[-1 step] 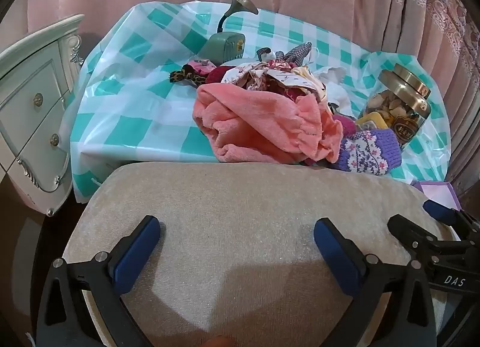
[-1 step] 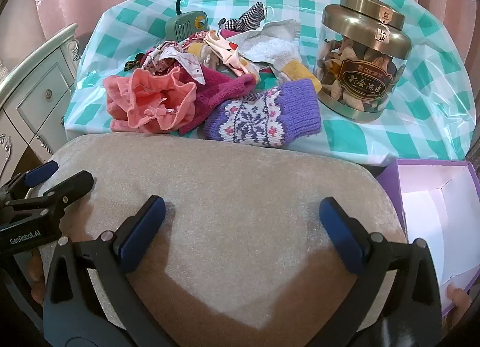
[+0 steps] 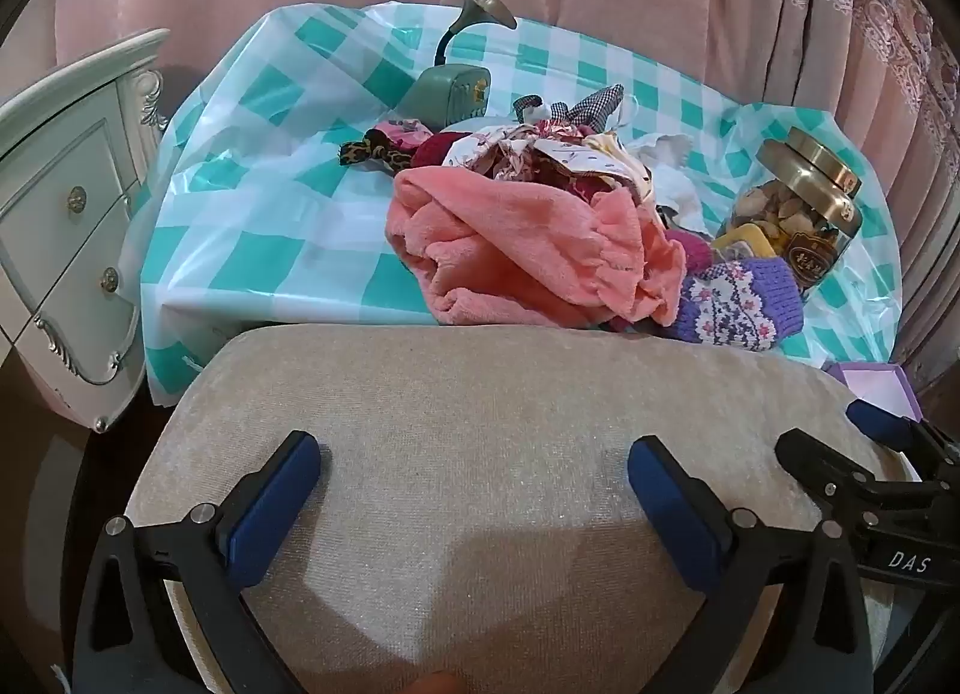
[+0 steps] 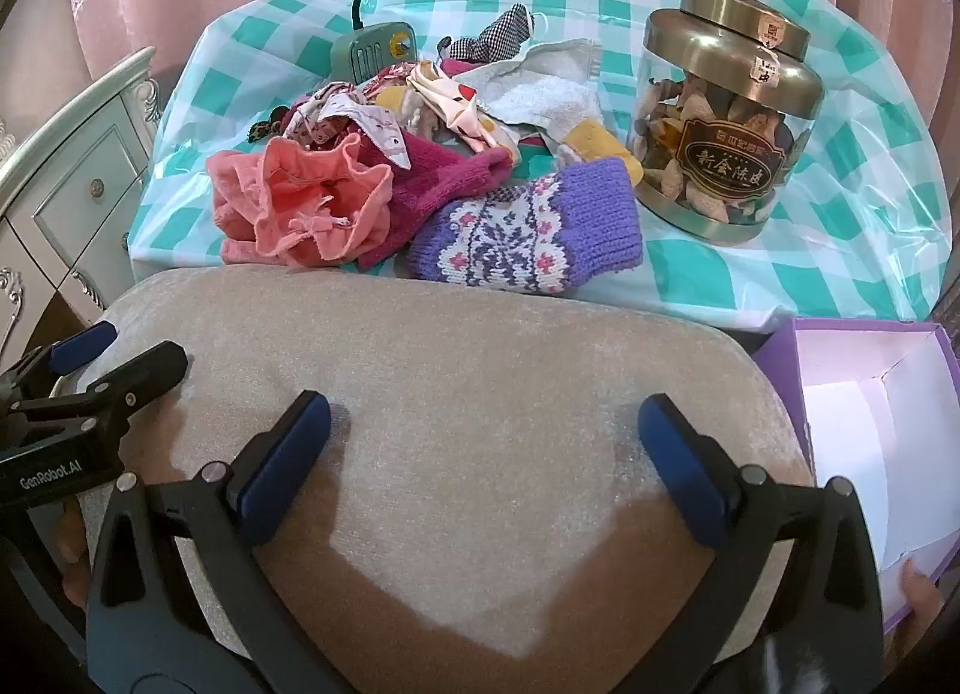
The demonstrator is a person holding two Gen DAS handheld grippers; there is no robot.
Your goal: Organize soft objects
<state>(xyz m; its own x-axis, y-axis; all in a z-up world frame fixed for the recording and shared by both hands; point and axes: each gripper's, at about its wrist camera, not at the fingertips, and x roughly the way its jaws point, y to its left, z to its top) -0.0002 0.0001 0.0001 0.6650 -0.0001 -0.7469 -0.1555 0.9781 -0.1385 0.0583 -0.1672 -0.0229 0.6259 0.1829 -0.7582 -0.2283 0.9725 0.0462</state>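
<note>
bright, sharp, fisheye-warped, dark corners

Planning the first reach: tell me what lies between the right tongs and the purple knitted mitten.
In the right wrist view, only the bare beige cushion lies between the open right tongs and the purple knitted mitten at the table's near edge.

The purple box (image 4: 864, 454) runs off the right wrist frame's lower right edge. The coral fleece (image 3: 528, 250) hides most of the magenta knit (image 3: 690, 250) in the left wrist frame.
</note>
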